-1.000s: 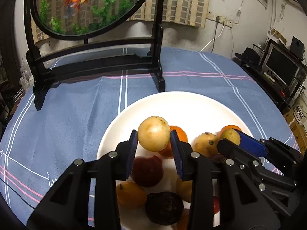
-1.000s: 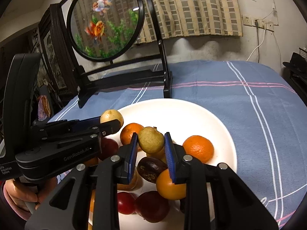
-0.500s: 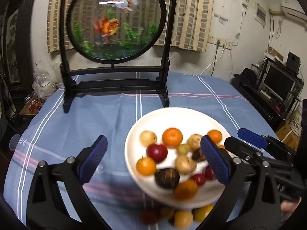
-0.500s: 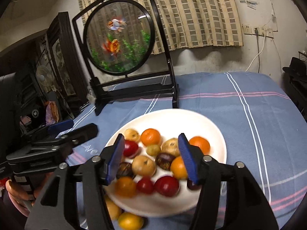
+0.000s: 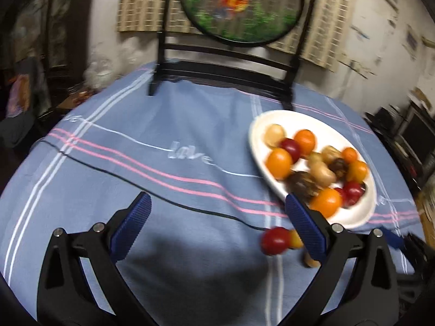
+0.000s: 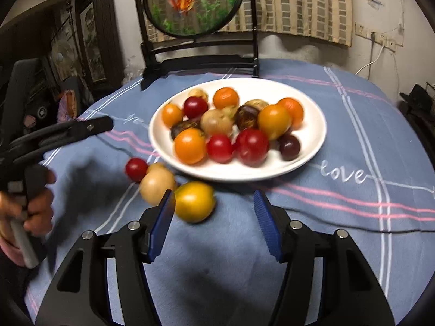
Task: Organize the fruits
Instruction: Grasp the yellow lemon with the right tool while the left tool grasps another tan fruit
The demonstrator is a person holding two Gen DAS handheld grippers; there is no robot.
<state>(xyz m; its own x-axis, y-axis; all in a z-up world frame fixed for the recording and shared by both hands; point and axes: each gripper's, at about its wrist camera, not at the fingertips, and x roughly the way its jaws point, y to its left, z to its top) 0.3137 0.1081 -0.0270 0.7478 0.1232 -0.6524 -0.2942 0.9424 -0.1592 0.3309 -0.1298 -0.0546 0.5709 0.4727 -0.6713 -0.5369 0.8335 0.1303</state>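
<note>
Both grippers, the left gripper (image 5: 214, 225) and right gripper (image 6: 214, 225), had released their pale fruits and drawn back from the plate (image 6: 312, 146), jaws apart and empty; four fruits (image 6: 193, 201) lay beside the plate.

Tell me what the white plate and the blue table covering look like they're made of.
White plate: probably glazed ceramic, going by its smooth, faintly glossy rim, though plastic can't be ruled out. Blue table covering: woven cloth with a matte finish, showing soft wrinkles, printed stripes and lettering.

A lived-in home room is shown. A round surface (image 6: 353, 125) is draped in a blue striped cloth, backed by a goldfish screen (image 6: 193, 2) in a black stand, checked curtains (image 6: 301, 5), and a wall socket with cable (image 6: 375, 40).
</note>
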